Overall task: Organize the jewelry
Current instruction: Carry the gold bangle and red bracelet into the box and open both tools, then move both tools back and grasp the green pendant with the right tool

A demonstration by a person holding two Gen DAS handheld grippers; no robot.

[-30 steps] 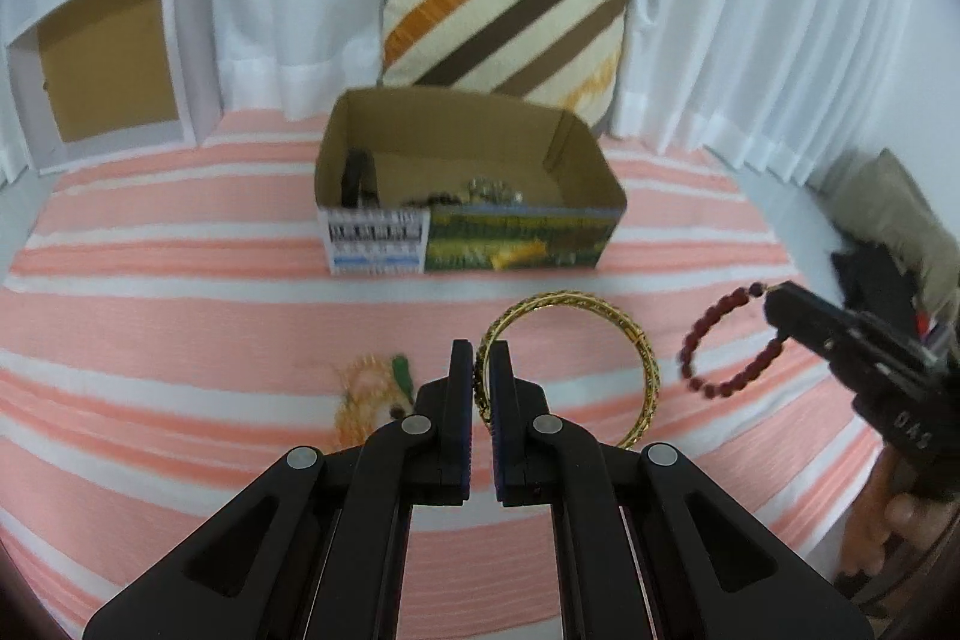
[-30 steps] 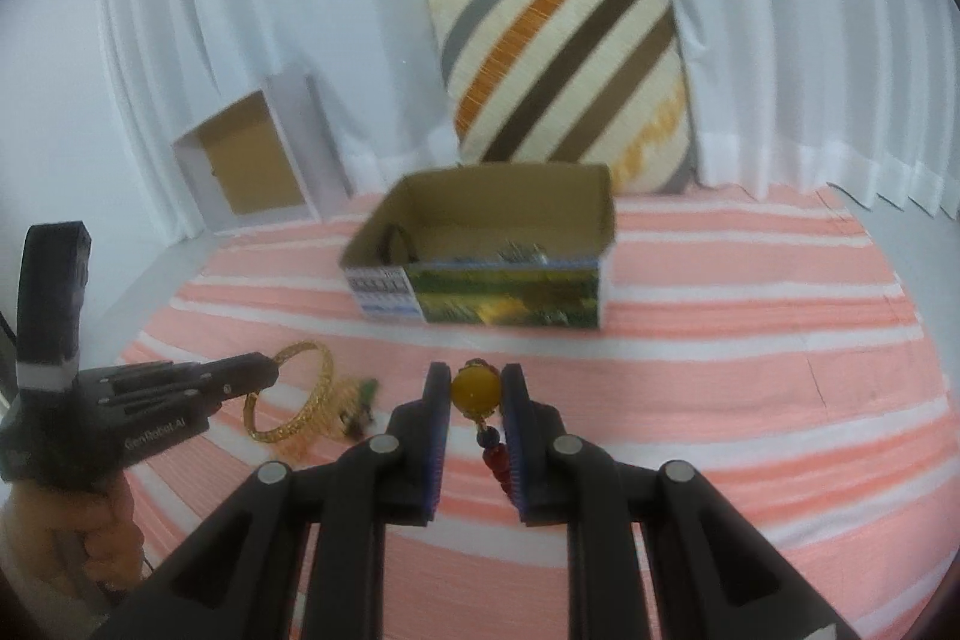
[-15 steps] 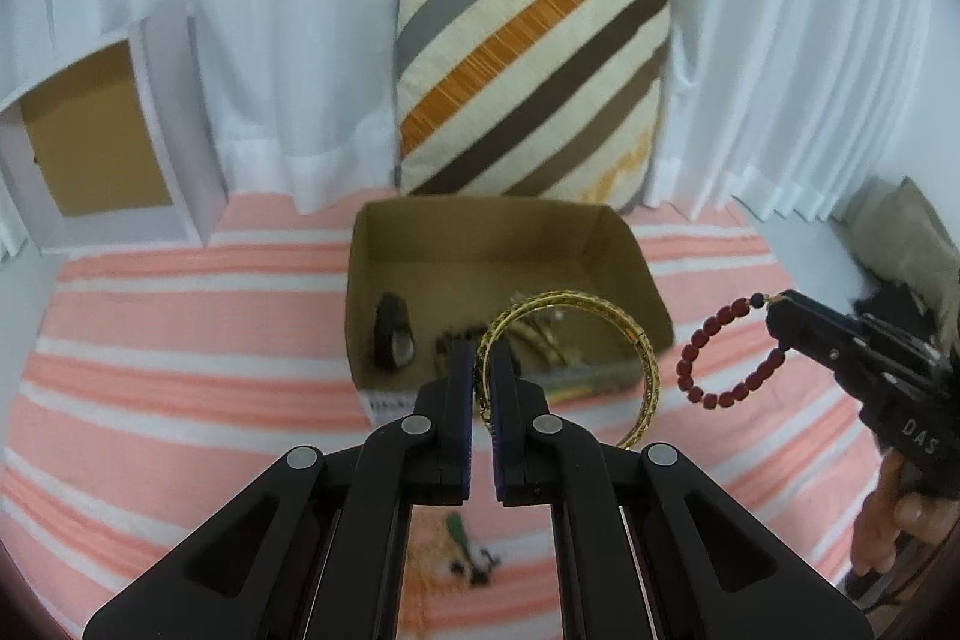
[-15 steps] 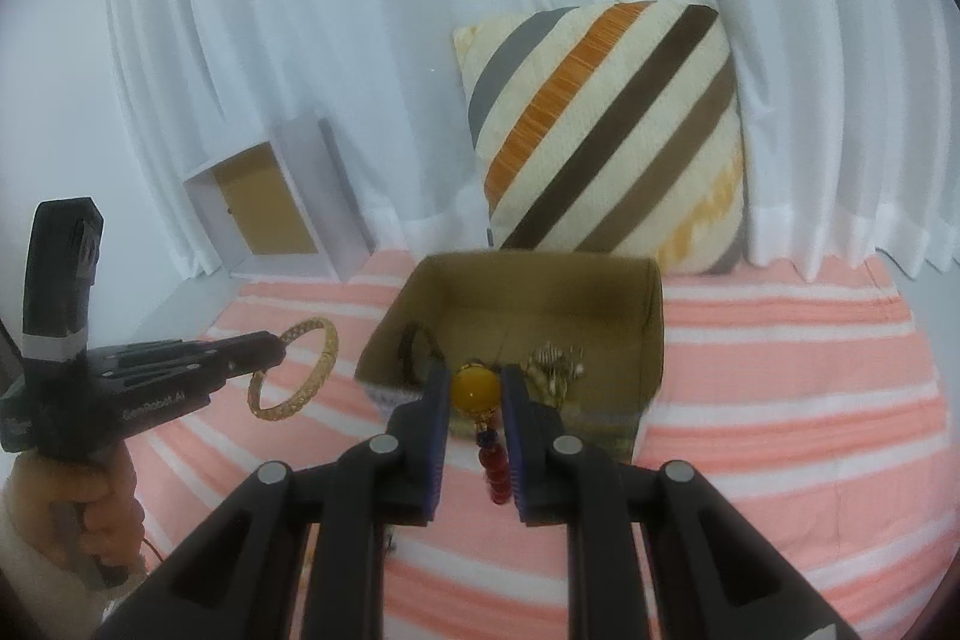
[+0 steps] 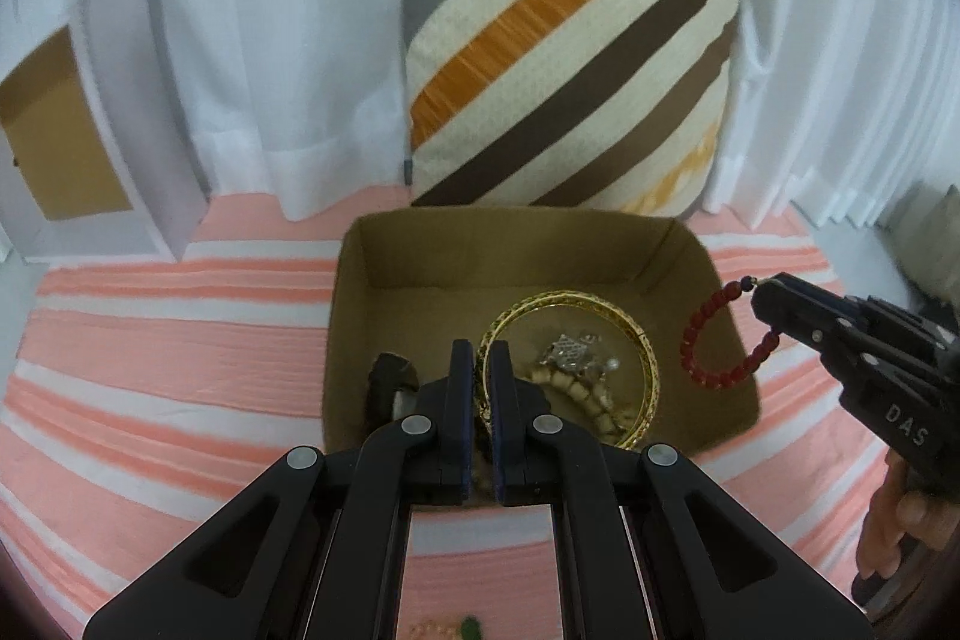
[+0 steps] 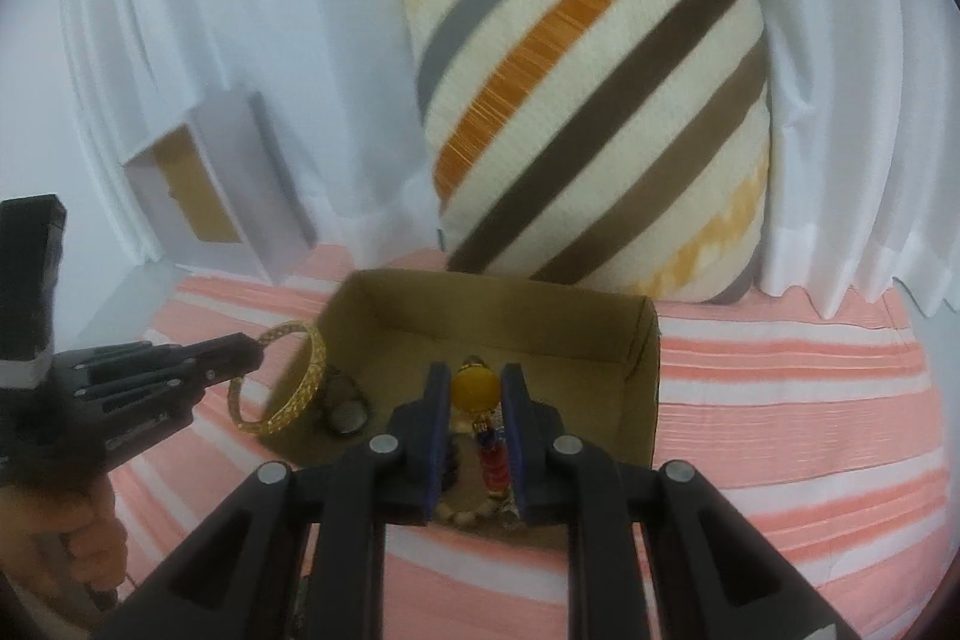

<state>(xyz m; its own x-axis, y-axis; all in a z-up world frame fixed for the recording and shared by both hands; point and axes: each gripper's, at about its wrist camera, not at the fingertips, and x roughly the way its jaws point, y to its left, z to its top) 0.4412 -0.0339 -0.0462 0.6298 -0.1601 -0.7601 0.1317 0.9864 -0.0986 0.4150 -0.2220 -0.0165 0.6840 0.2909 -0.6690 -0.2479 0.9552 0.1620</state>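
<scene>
two grippers up over the cardboard box [image 5: 690,256] here, each with a piece of jewelry. our left gripper [image 5: 479,358] has its fingers pinched tight on the rim of a gold bangle [image 5: 651,370], which hangs out to the right of the fingertips above the inside of the box. in the right wrist view the same bangle [image 6: 312,370] sits at the box's left wall, held by the left gripper [image 6: 255,355].

our right gripper [image 6: 474,388] has its fingers closed part way on a round yellow bead [image 6: 475,388], with a red bead strand [image 6: 495,466] dangling below it between the fingers. from the left wrist view that strand shows as a loop of red beads [image 5: 699,370] hanging off the right gripper [image 5: 759,295] at the box's right wall.

down in the box we see a dark watch-like thing [image 5: 390,388], a silvery sparkly piece [image 5: 567,352] and some pale beads [image 5: 585,394]. the box sits on a pink and white striped cloth [image 5: 150,340], with a striped cushion [image 5: 558,52] against white curtains [image 5: 270,10] behind it and an open white box [image 5: 120,130] at the left.
</scene>
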